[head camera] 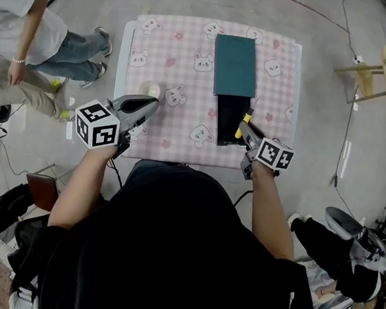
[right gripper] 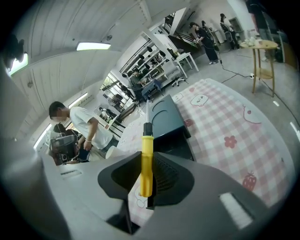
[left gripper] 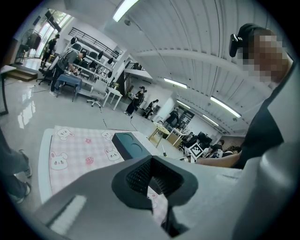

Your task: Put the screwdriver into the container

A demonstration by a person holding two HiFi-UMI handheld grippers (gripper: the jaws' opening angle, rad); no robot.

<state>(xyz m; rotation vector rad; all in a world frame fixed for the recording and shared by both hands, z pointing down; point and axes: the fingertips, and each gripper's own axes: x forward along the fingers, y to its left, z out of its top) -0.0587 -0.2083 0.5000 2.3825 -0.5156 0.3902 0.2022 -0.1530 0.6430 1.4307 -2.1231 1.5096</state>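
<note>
My right claw grasping yellow-handled screwdriver, at black container's right rim, near table's front edge, left claw closed, empty.

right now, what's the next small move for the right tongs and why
Probably ease the right tongs slightly forward and down over the open black container. They're shut on the yellow-handled screwdriver, which hangs at the container's near right edge, not yet inside.

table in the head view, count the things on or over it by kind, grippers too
grippers: 2 (left gripper, right gripper)
screwdriver: 1
black container: 1
teal lid: 1
small white round object: 1
total: 6
</note>
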